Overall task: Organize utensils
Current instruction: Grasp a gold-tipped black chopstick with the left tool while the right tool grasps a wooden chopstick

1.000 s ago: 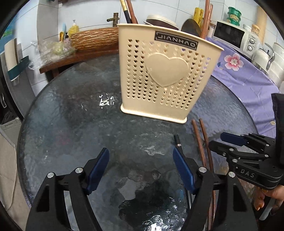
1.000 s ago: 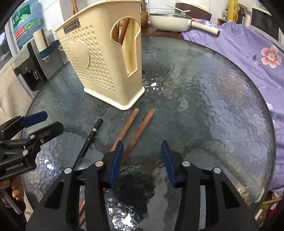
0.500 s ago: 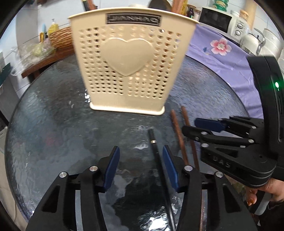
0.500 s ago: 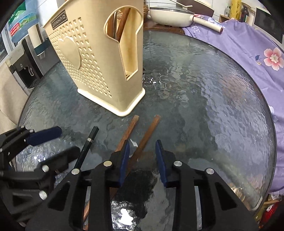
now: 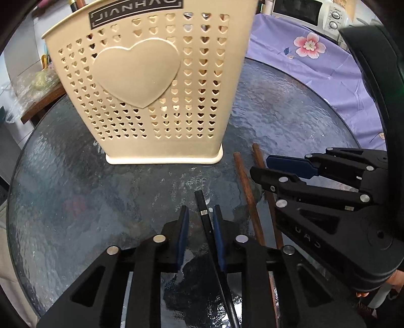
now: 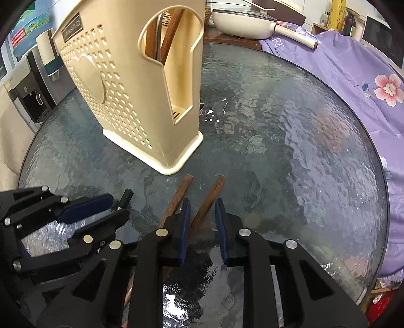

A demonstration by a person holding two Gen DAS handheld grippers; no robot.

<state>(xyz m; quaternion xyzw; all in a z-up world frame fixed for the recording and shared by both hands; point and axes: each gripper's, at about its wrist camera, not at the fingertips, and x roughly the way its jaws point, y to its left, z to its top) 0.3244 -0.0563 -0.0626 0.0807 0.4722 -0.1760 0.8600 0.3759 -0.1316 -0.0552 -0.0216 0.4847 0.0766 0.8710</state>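
round glass table (image 5: 75, 191), dark and rippled, bearing a cream utensil holder (image 5: 151, 85) upright near the middle, pierced with small heart holes, one large raised heart on the front, a dark label strip along the top. in the side compartment of the holder, seen through the arched cut-out in the right wrist view: brown wooden handles (image 6: 169, 32) and a thin metal one, leaning. flat on the glass just in front of the holder's base: black handle (image 5: 205, 219) with a silver band, pointing toward the holder; beside it two brown wooden sticks (image 5: 246, 191), near parallel, close together but apart. left gripper (image 5: 200, 222): tilted down over the table, jaws closing, narrow gap left, black handle between the blue pads (image 5: 183, 229), close against the right-hand pad; firm pinch not to be told. right gripper (image 6: 200, 217): likewise tilted down, jaws closing, the right-hand wooden stick (image 6: 209, 199) between its pads, the other stick just outside the left pad; contact not clear. both grippers side by side, close, not touching. purple flowered cloth (image 6: 353, 73) past the far right edge of the table; white pan (image 6: 242, 20) and microwave (image 5: 305, 10) behind.
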